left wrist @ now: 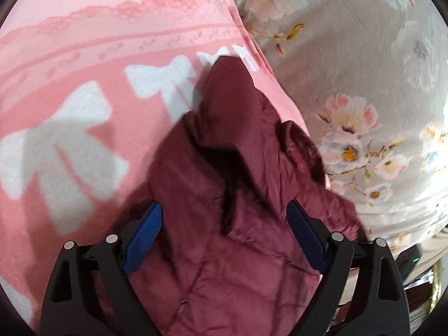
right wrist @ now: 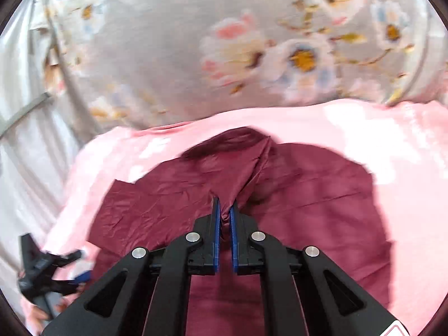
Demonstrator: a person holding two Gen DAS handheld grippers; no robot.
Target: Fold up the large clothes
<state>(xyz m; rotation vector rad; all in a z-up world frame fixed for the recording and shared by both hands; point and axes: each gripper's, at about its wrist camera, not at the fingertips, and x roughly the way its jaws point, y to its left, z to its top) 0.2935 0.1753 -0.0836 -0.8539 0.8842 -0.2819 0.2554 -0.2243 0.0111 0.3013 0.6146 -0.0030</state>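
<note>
A maroon quilted jacket [left wrist: 229, 168] lies on a pink blanket [left wrist: 84, 112] with white bows. My left gripper [left wrist: 224, 210] is open, its blue fingers [left wrist: 142, 235] wide apart on either side of the jacket fabric, just above it. In the right wrist view the jacket [right wrist: 308, 196] spreads flat over the pink blanket [right wrist: 364, 128]. My right gripper [right wrist: 225, 210] is shut on a pinched fold of the jacket near its middle and lifts it into a ridge. The left gripper [right wrist: 70, 266] shows at the lower left of that view.
A grey floral bedsheet [left wrist: 364, 70] covers the bed around the pink blanket; it also shows in the right wrist view [right wrist: 168, 42]. White fabric [right wrist: 25, 154] hangs at the left. A dark object with a green light [left wrist: 414, 260] sits at the bed's lower right edge.
</note>
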